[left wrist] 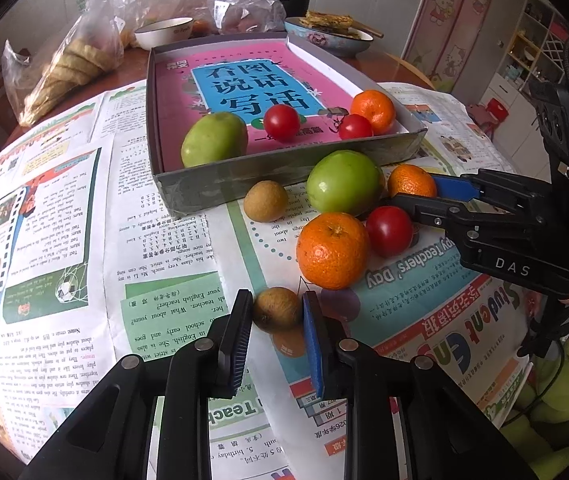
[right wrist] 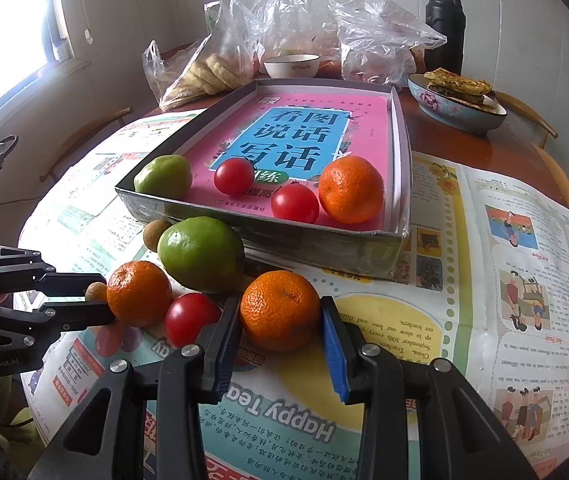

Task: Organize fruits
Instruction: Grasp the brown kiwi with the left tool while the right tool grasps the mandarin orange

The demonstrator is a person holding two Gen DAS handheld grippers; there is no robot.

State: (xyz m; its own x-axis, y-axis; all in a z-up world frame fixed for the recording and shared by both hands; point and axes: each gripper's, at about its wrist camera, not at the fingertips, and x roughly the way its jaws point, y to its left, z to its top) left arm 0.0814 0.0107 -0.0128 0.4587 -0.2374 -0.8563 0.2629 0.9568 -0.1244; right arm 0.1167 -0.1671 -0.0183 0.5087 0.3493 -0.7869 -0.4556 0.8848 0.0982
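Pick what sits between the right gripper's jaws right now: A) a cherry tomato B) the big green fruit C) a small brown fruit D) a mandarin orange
D. In the right wrist view, the mandarin orange sits squeezed between the jaws of the right gripper; the cherry tomato lies just outside them, and the big green fruit lies behind.

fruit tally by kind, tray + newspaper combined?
Oranges: 3
Red tomatoes: 3
Green fruits: 2
Small brown fruits: 2
Total: 10
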